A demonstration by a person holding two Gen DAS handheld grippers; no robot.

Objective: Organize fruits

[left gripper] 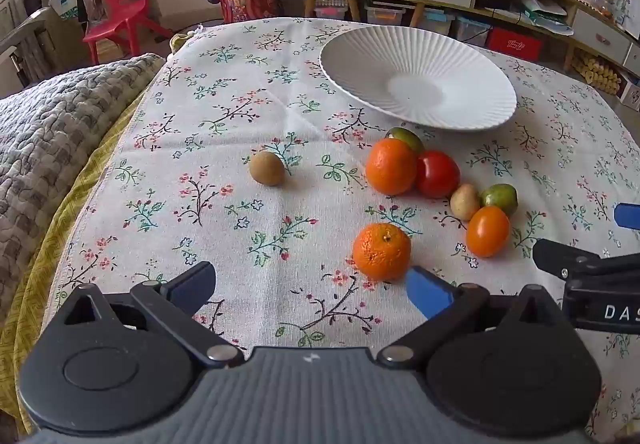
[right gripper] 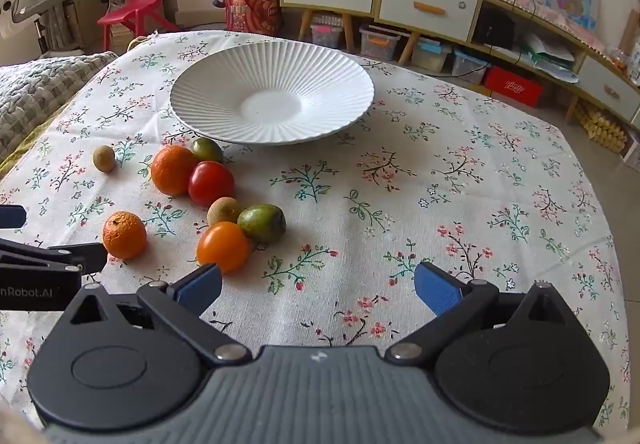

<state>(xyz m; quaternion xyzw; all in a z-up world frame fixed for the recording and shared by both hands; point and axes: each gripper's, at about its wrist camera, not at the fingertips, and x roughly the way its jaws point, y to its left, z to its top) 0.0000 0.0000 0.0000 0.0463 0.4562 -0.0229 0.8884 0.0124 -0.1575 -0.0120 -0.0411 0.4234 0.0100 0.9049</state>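
A white ribbed plate (left gripper: pixel 460 56) (right gripper: pixel 320 68) stands empty at the far side of the floral tablecloth. In front of it lie several fruits: a near mandarin (left gripper: pixel 382 251) (right gripper: pixel 124 235), a second mandarin (left gripper: pixel 391 166) (right gripper: pixel 173 169), a red tomato (left gripper: pixel 437 174) (right gripper: pixel 211 183), an orange tomato (left gripper: pixel 487 231) (right gripper: pixel 222 246), two green fruits (left gripper: pixel 499 199) (right gripper: pixel 262 223), and two small brown fruits, one apart at the left (left gripper: pixel 267 168) (right gripper: pixel 104 158). My left gripper (left gripper: pixel 312 284) is open and empty, its right pad just before the near mandarin. My right gripper (right gripper: pixel 318 286) is open and empty, its left pad beside the orange tomato.
A grey quilted blanket (left gripper: pixel 52 132) lies over the table's left edge. Beyond the table stand a red chair (left gripper: pixel 120 4), a red drum (right gripper: pixel 252 2) and low cabinets with storage boxes (right gripper: pixel 400 40). The right gripper's body enters the left wrist view at the right edge (left gripper: pixel 592 284).
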